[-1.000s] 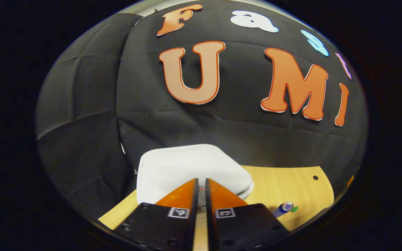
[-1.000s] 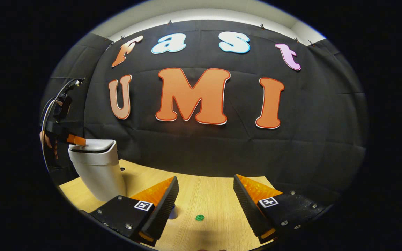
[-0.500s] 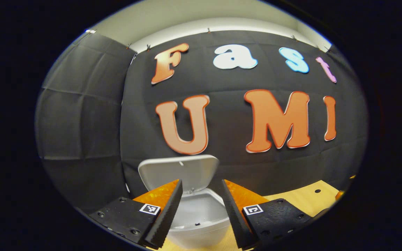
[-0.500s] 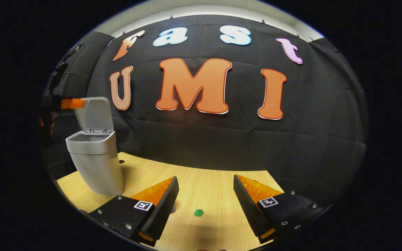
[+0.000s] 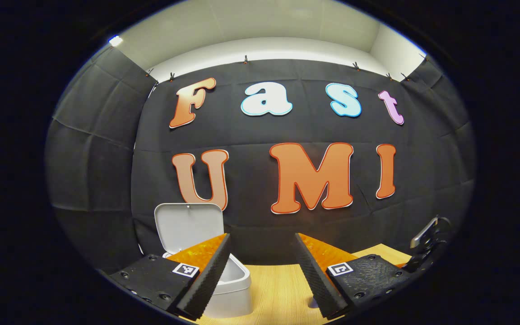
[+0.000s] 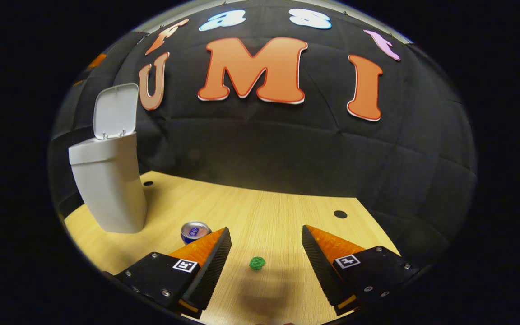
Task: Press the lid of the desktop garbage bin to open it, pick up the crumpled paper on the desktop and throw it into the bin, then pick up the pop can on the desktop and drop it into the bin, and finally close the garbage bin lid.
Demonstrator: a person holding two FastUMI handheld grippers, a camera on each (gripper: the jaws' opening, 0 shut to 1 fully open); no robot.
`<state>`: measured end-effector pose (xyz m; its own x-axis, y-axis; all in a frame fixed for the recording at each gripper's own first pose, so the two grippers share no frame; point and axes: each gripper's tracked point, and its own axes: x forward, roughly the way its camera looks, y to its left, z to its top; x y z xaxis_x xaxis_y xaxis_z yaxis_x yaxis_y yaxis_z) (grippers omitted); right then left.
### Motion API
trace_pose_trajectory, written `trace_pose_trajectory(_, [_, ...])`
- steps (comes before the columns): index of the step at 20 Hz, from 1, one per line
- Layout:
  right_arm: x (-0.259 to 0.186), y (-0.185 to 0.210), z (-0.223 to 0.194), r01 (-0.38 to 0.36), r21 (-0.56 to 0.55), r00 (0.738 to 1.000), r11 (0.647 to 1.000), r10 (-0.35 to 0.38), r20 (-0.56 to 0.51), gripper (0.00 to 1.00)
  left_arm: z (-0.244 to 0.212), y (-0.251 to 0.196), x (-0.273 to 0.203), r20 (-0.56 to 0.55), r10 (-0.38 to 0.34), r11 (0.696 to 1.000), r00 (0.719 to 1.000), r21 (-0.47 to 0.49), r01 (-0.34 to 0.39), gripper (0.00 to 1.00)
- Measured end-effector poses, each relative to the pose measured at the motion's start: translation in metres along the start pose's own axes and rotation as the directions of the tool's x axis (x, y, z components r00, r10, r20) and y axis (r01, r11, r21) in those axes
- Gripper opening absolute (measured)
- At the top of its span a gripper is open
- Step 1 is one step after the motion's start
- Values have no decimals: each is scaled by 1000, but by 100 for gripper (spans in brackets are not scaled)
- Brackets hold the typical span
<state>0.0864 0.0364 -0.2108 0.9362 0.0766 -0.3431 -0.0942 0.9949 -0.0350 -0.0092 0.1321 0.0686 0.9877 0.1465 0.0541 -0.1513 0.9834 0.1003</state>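
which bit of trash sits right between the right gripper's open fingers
The green crumpled paper, centred in the right gripper; the pop can lies off to its left side.

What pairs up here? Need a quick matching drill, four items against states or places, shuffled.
Items:
1. bin lid
2. pop can
3. crumpled paper
4. right gripper

States:
A. on the desk, ahead of the open jaws
B. flipped up
C. open, holding nothing
D. lying on the desk beside the bin

Pairs: 1-B, 2-D, 3-A, 4-C
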Motion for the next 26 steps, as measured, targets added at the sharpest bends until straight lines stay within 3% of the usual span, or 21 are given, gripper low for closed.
trace_pose_trajectory(6, [48, 8, -68, -2, -16, 986, 1000, -1, -167, 94, -2, 8, -26, -28, 20, 1000, 999, 17, -19, 93])
trace_pose_trajectory(8, [63, 9, -89, 8, -26, 977, 1000, -13, -213, 93, -8, 9, -29, -51, 22, 1000, 998, 19, -21, 93])
trace_pose_trajectory(9, [69, 11, -98, 9, -21, 971, 1000, -14, -237, 91, -10, 11, -32, -57, 24, 999, 998, 26, -22, 88])
trace_pose_trajectory(11, [77, 13, -108, 18, -16, 965, 1000, -21, -261, 81, -16, 10, -34, -73, 21, 999, 997, 30, -19, 88])
trace_pose_trajectory(14, [87, 16, -117, 19, -17, 961, 1000, -23, -275, 59, -25, 10, -36, -100, 12, 999, 995, 36, -9, 88])
trace_pose_trajectory(15, [89, 17, -122, 21, -20, 958, 1000, -26, -286, 56, -28, 10, -36, -105, 8, 999, 994, 38, -5, 93])
trace_pose_trajectory(18, [91, 21, -130, 16, -13, 952, 1000, -19, -306, 36, -29, 12, -41, -116, -2, 999, 993, 52, 8, 88])
trace_pose_trajectory(20, [90, 22, -132, 21, -16, 952, 1000, -25, -306, 29, -30, 14, -42, -124, -8, 998, 992, 56, 15, 93])
trace_pose_trajectory(21, [89, 22, -132, 23, -12, 952, 1000, -25, -305, 28, -31, 14, -43, -128, -12, 998, 992, 53, 19, 88])
trace_pose_trajectory(26, [71, 15, -104, 29, 16, 967, 999, -24, -255, 17, -37, 10, -45, -135, -43, 998, 990, 33, 48, 88])
